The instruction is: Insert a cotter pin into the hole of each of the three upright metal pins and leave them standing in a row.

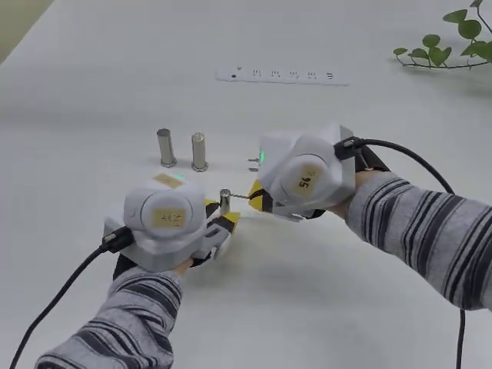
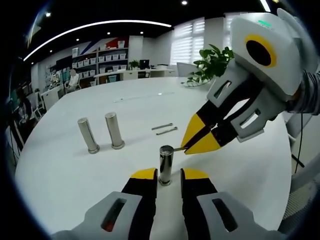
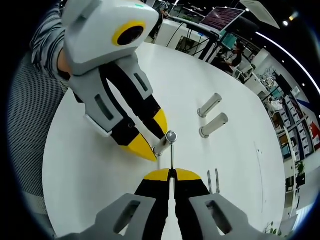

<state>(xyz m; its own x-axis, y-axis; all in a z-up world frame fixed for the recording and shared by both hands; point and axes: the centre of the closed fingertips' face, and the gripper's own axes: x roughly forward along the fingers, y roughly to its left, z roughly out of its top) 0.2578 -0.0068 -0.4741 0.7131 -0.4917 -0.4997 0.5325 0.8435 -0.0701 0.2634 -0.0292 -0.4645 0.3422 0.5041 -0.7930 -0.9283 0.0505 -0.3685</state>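
Note:
A short upright metal pin (image 2: 165,164) stands between my left gripper's (image 2: 169,176) yellow-tipped jaws, which are shut on its lower part. My right gripper (image 3: 172,175) is shut on a thin cotter pin (image 3: 171,156), whose far end touches the top of that metal pin (image 3: 165,143) at the hole. In the head view the left gripper (image 1: 223,213) and right gripper (image 1: 256,200) meet at the held pin (image 1: 225,201) in the middle of the table. Two more metal pins (image 1: 165,147) (image 1: 199,151) stand upright side by side behind it.
Two spare cotter pins (image 1: 253,164) lie on the white table (image 1: 246,292) just behind the right gripper. A white power strip (image 1: 284,75) lies further back. A leafy plant (image 1: 453,42) reaches in at the far right.

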